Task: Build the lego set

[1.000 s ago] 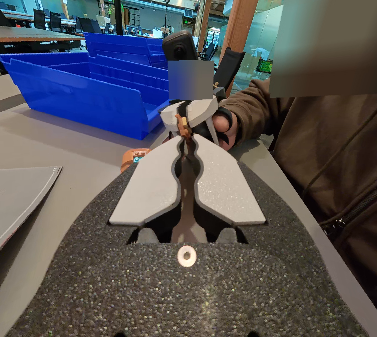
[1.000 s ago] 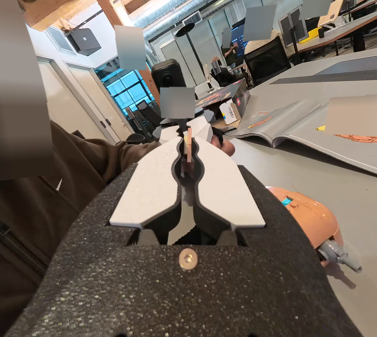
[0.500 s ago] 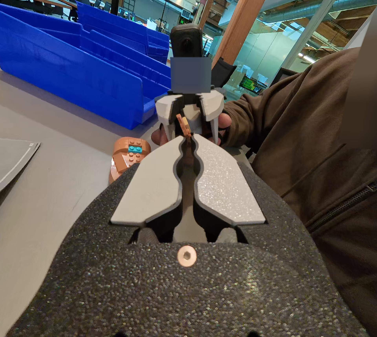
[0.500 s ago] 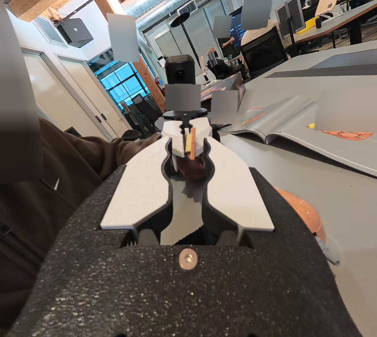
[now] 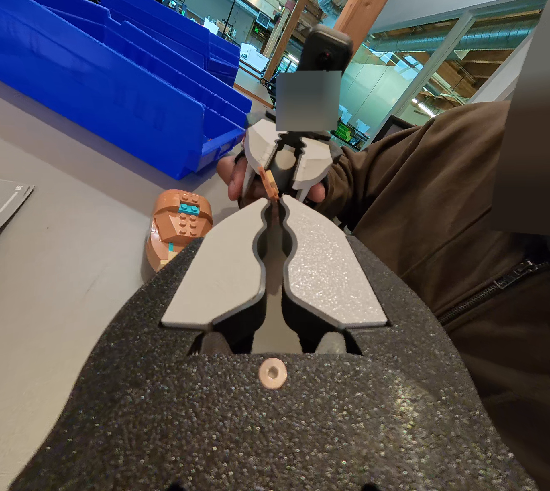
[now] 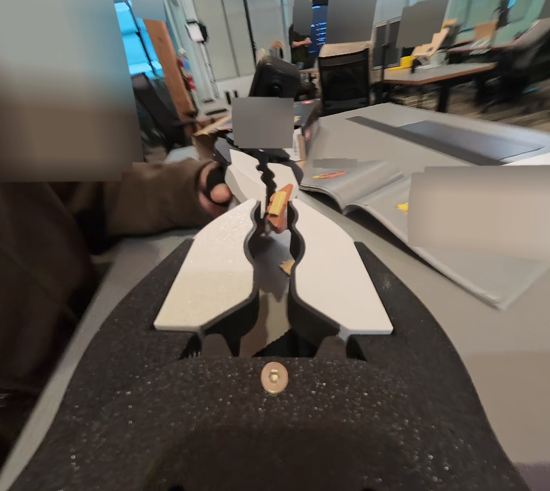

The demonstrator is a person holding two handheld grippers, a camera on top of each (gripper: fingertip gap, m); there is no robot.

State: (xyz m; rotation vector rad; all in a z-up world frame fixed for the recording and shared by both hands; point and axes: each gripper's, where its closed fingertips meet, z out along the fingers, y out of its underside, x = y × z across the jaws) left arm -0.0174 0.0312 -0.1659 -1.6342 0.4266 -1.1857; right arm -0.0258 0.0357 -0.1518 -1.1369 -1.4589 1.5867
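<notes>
In the left wrist view, a corner of a grey booklet [image 5: 13, 198] lies at the far left of the grey table [image 5: 74, 253], and behind it a row of blue bins [image 5: 119, 84] stretches back across the tabletop. Nearer the middle, the partly built orange-brown lego model [image 5: 180, 224] with a teal plate on top sits on the table just beside the left gripper [image 5: 274, 200], whose two fingers are pinched together at their tips on a small orange lego piece [image 5: 270, 183] that sticks up from between them. Directly beyond, the right gripper [image 5: 275, 179] faces it with its fingers spread apart on either side of that piece, and to the right is the person's brown sleeve [image 5: 416, 179]. In the right wrist view, which is somewhat blurred, the brown sleeve [image 6: 148, 194] lies at the left, the left gripper [image 6: 268, 194] in the middle holds the orange lego piece [image 6: 278, 209], which carries a tan plate on its face, and the right gripper [image 6: 273, 206] has its tips parted around the piece, though whether they touch it I cannot tell. An open instruction booklet [image 6: 372, 203] lies on the table [image 6: 476, 357] to the right
</notes>
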